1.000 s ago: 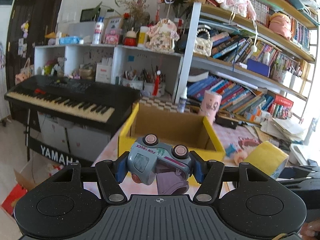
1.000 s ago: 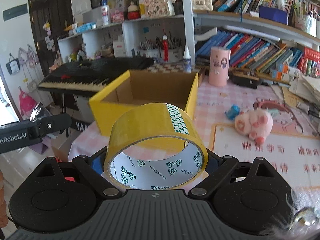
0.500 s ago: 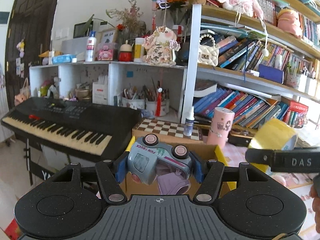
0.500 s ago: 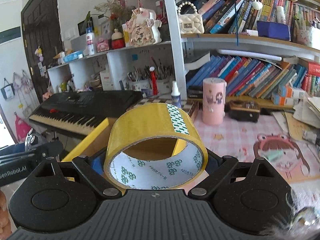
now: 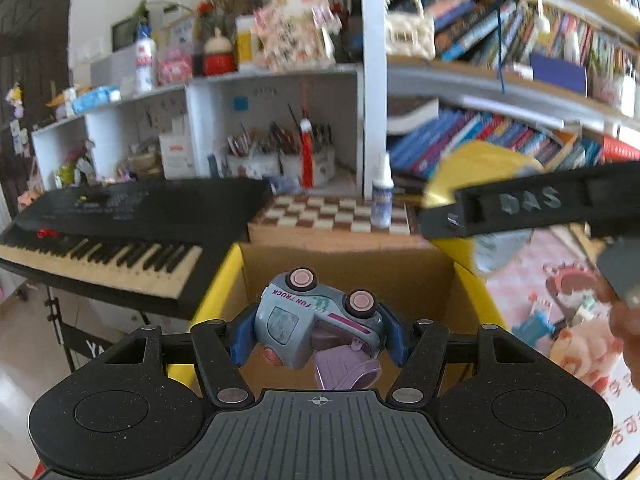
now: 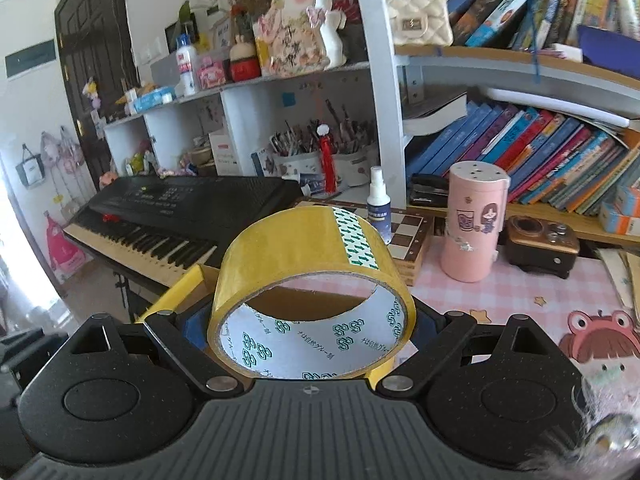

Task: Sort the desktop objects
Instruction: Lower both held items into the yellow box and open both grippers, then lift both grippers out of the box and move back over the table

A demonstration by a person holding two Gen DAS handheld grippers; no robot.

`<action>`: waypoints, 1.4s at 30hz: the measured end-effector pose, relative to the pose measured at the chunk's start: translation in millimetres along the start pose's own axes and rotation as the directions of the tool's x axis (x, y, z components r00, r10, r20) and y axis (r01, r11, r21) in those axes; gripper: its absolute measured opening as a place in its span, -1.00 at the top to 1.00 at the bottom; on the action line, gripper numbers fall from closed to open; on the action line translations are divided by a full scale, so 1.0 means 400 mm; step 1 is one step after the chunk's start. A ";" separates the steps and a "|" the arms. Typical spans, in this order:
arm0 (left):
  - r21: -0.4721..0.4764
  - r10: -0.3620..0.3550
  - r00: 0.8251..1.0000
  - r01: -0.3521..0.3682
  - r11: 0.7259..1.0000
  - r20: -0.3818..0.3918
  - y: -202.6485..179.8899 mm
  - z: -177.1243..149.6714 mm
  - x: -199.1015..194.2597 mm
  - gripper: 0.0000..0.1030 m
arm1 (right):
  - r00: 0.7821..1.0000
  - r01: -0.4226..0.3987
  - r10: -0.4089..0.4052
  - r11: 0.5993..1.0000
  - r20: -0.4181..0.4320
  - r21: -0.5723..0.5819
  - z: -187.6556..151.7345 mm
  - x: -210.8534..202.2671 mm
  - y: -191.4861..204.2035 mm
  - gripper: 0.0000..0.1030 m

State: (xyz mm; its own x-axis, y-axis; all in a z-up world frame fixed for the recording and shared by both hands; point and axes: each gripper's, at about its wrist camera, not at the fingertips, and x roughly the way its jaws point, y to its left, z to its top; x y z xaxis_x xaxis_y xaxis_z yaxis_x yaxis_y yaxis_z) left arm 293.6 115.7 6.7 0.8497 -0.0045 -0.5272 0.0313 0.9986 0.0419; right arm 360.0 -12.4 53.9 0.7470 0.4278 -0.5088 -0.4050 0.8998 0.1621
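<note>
A grey-blue toy truck (image 5: pixel 316 320) with pink wheels and a lilac scoop lies on its side between the blue pads of my left gripper (image 5: pixel 316 332), which is shut on it. Right under it lies the open cardboard box (image 5: pixel 224 280) with yellow outer walls. My right gripper (image 6: pixel 308 320) is shut on a yellow tape roll (image 6: pixel 308 292), held over the box's yellow edge (image 6: pixel 176 292). In the left wrist view the tape roll (image 5: pixel 472 168) shows blurred at the right, behind one of the right gripper's black fingers (image 5: pixel 520 204).
A black keyboard (image 6: pixel 180 216) stands left of the box. Behind the box are a chessboard (image 6: pixel 408 232) with a small spray bottle (image 6: pixel 378 204), a pink canister (image 6: pixel 474 224) and a brown camera-like box (image 6: pixel 540 244). Crowded bookshelves (image 6: pixel 520 152) rise behind the pink checked table (image 6: pixel 520 292).
Both grippers have travelled forward towards the shelves with their loads. The box has slid from ahead of the truck to right below it. The tape has come over the box's edge.
</note>
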 end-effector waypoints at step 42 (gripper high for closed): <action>-0.068 0.032 0.999 -0.031 0.997 0.022 0.038 -0.017 -0.059 -0.50 | 0.992 -0.069 0.053 0.988 -0.115 -0.136 0.005 0.063 0.036 -0.83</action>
State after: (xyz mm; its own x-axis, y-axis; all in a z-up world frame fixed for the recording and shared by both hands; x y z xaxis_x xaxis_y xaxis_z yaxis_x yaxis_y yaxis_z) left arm 270.4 131.5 14.2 0.8618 0.0266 -0.5066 -0.0307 0.9995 0.0003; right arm 374.1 11.6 44.9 0.6585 0.4625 -0.5936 -0.5233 0.8483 0.0805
